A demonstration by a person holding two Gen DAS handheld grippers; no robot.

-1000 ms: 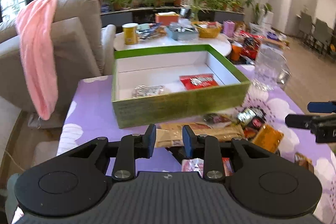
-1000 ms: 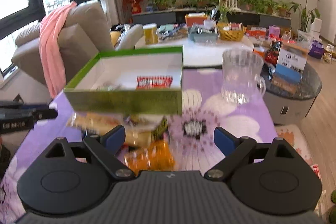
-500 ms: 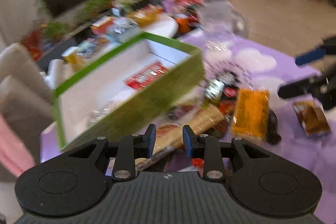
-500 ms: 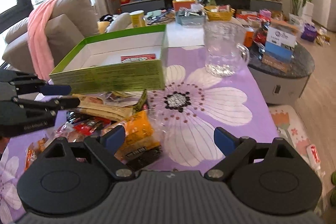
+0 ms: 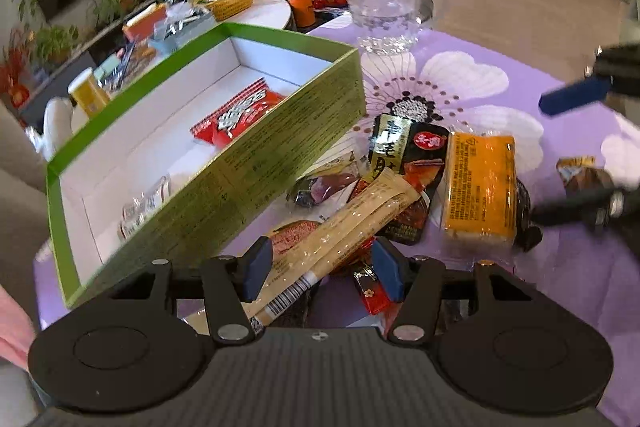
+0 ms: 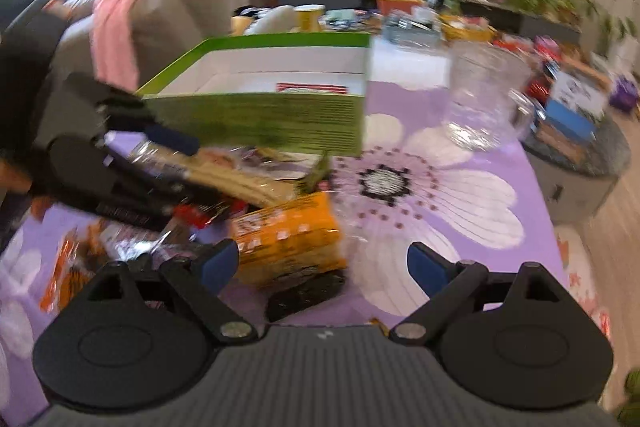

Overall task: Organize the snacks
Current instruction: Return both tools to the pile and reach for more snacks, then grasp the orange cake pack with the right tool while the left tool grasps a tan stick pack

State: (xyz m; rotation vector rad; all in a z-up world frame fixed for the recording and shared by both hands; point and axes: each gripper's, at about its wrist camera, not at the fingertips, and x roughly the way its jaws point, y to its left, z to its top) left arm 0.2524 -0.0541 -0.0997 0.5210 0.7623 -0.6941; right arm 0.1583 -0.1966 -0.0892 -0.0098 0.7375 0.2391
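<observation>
My left gripper (image 5: 322, 269): spread, straddling tan wafer stick pack (image 5: 344, 223), not clamped | my right gripper (image 6: 322, 261): wide apart above orange cracker pack (image 6: 288, 235) | green box (image 5: 276, 131): holds red snack packet (image 5: 236, 115)

Left gripper (image 5: 322, 269) jaws straddle tan snack stick (image 5: 340, 227) beside green box (image 5: 248, 163).

Glossy clear film over long tan snack sticks (image 5: 352, 217); shiny crinkled plastic on orange packet (image 5: 480, 187); matt printed card, white inside, on green box (image 5: 256, 163); ribbed clear glass on jug (image 5: 384, 11); smooth floral purple tablecloth (image 5: 460, 79).
</observation>
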